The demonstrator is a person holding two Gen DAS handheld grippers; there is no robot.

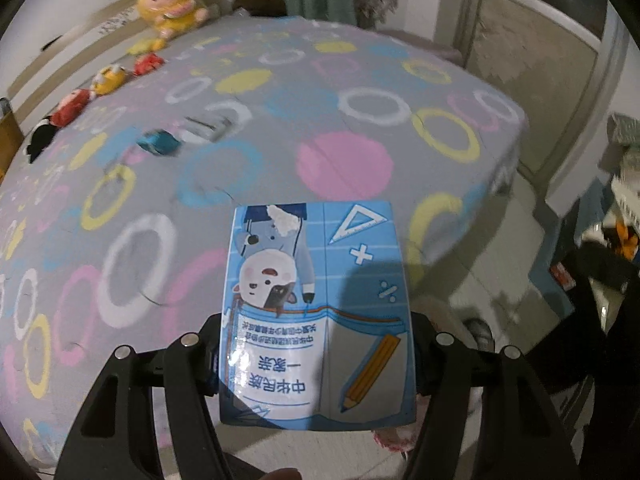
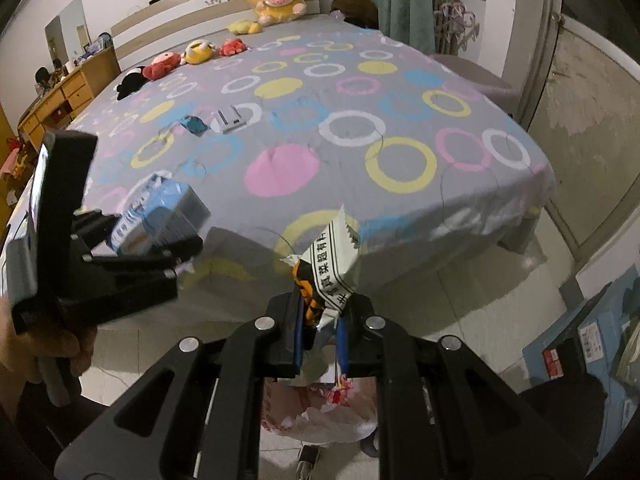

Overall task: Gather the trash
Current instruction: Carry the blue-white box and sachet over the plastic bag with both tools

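- Left wrist view is mostly filled by a blue carton (image 1: 316, 316) with a cartoon animal, a pencil and maths signs printed on it. The left gripper (image 1: 316, 360) has it clamped between its pads, out over the near edge of the bed (image 1: 360, 120).
- Right wrist view shows that same carton (image 2: 160, 216) from the side in the left gripper (image 2: 160, 236), plus the person's hand (image 2: 48, 344) around the handle, which the left camera doesn't catch.
- Only the right view shows the right gripper (image 2: 320, 320), jaws nearly together, pinching a crumpled white snack wrapper (image 2: 334, 264) with black characters and some orange on it. The wrapper sticks up over the floor just in front of the bed's edge.
- Below that gripper there's a red-and-white plastic bag (image 2: 320, 408) on the floor, half hidden by the linkage; the left view only gets a sliver of it (image 1: 390, 438).
- Still on the bedspread: a small teal packet (image 2: 192, 124) beside a flat silver-grey thing (image 2: 232, 118). Both are blurry in the left view, so I can't tell what they are.
- The row of plush toys (image 2: 196, 54) by the headboard is sharper from the right.
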